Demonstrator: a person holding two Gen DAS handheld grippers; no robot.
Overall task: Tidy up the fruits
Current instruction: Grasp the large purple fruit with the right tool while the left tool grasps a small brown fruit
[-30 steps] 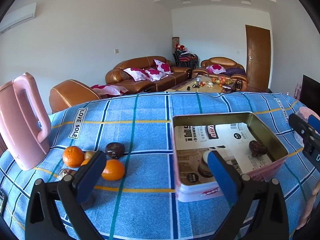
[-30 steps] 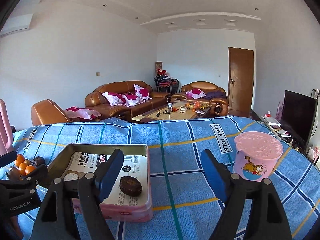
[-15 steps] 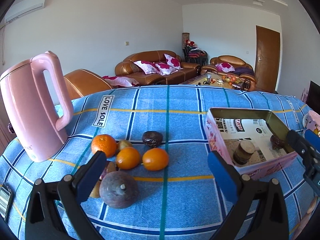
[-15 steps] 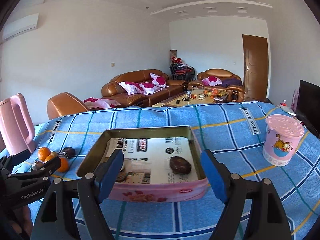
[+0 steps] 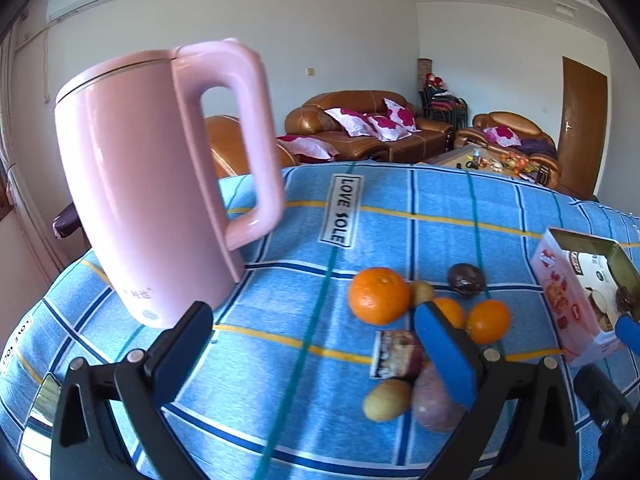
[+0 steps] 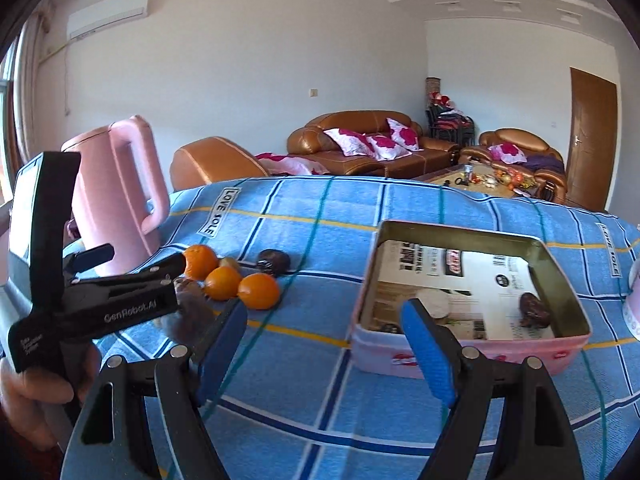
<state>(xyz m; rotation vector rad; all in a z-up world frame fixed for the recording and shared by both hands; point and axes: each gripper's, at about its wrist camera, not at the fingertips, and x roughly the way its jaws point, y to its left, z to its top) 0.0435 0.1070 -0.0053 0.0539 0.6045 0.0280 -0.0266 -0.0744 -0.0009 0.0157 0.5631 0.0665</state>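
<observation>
A heap of fruit lies on the blue checked cloth: three oranges [image 5: 378, 295], a dark round fruit [image 5: 466, 278], a purple fruit [image 5: 434, 396] and small yellowish ones [image 5: 386, 400]. My left gripper [image 5: 316, 332] stands open just left of the heap, with only bare cloth between its pads. The pink tin [image 6: 460, 232], lined with printed paper, holds a dark fruit [image 6: 532, 310] and a pale round piece [image 6: 434, 302]. My right gripper [image 6: 324, 320] is open and empty between the oranges [image 6: 259, 290] and the tin's near left corner. The left gripper [image 6: 136, 258] shows at the left of the right wrist view.
A tall pink kettle [image 5: 152, 184] stands close on the left of the fruit. A pink cup [image 6: 632, 304] sits at the far right edge. A hand [image 6: 24, 392] holds the left gripper's handle. Brown sofas [image 6: 360, 148] and a low table lie beyond the cloth.
Both grippers have swung left. In the left view the kettle has grown large and the fruit has slid right; in the right view the tin has shifted right and the oranges have come nearer.
</observation>
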